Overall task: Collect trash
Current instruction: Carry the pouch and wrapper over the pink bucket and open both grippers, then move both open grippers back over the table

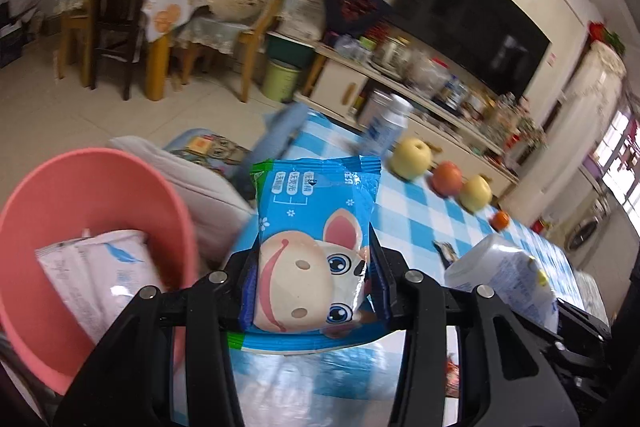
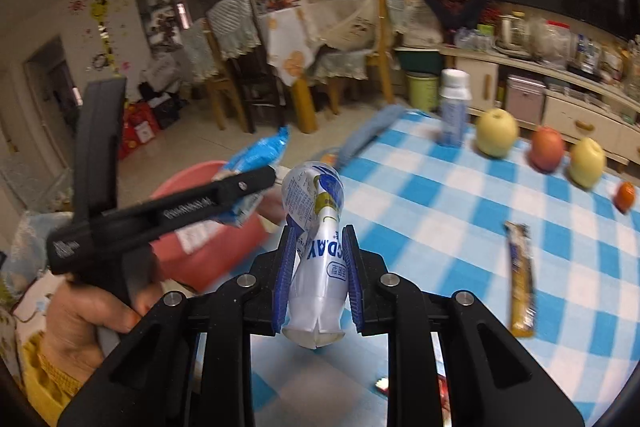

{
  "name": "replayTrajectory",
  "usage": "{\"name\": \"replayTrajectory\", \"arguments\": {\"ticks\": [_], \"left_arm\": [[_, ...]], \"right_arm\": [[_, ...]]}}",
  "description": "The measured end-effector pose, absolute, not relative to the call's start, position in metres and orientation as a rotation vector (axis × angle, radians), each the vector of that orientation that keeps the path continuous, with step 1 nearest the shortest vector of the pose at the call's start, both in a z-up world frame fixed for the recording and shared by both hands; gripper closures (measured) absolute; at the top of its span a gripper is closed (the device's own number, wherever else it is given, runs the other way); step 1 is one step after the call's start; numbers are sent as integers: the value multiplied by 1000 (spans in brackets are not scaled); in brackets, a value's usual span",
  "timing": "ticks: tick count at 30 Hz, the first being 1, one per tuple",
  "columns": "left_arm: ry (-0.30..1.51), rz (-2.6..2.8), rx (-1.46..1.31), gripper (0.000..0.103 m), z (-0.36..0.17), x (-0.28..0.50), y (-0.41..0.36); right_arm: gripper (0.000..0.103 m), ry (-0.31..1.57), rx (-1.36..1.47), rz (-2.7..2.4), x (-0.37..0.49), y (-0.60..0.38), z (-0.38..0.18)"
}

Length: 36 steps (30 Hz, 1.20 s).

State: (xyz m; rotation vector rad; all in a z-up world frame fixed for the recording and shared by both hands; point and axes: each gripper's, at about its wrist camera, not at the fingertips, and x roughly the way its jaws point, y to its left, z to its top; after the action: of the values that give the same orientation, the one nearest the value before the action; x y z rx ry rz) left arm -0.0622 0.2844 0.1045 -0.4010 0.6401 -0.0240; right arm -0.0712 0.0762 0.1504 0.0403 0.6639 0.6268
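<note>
My left gripper [image 1: 314, 277] is shut on a blue snack wrapper [image 1: 316, 227] with a cartoon cow face, held above the table edge just right of a pink basin [image 1: 80, 183]. The basin holds a white wrapper [image 1: 100, 275]. My right gripper [image 2: 318, 275] is shut on a crumpled white and blue drink pouch [image 2: 316, 223], held above the checked table [image 2: 440, 227]. The left gripper [image 2: 256, 183] with its wrapper [image 2: 260, 151] shows in the right wrist view over the basin [image 2: 192, 183]. A yellow-brown bar wrapper [image 2: 522, 279] lies on the table.
A white bottle [image 2: 454, 107], two yellow apples [image 2: 496, 133], a red apple [image 2: 546, 149] and a small orange [image 2: 624, 197] stand along the table's far side. A blue cloth [image 2: 368, 133] hangs at the table corner. Chairs and a dining table [image 2: 288, 59] stand beyond.
</note>
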Motion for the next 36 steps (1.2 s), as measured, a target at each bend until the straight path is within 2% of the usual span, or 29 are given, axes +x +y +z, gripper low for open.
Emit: {"name": "replayTrajectory", "arguments": {"ticks": [8,14,15,17,19,21,22,25,28,36], "left_arm": [[610,244,-509,58,103,-82,371],[643,384,-577,56,89,-85,410],[651,403,-586,52,87,-85,415],[650,430,-594,45,85,-87,422],[616,459,-585,36,89,-91,426],[577,469,-569,31,92,-95,426],[547,470,-561,25,95,-97,425],[491,427,-517,17,102,-99,410],[449,355,-501,13,105,-97,398],[522,200,-391,13,106,-71,343]], "right_arm": [[78,673,50,775,-42,174,158],[76,731,54,839,-17,235,138],[72,750,54,829,-13,242,132],[44,778,76,798,-9,245,122],[37,772,108,790,-11,235,117],[29,758,119,752,-17,220,115],[23,753,124,734,-20,211,113],[21,745,138,692,-28,186,111],[14,732,127,639,-37,164,111],[11,687,28,533,-66,118,108]]}}
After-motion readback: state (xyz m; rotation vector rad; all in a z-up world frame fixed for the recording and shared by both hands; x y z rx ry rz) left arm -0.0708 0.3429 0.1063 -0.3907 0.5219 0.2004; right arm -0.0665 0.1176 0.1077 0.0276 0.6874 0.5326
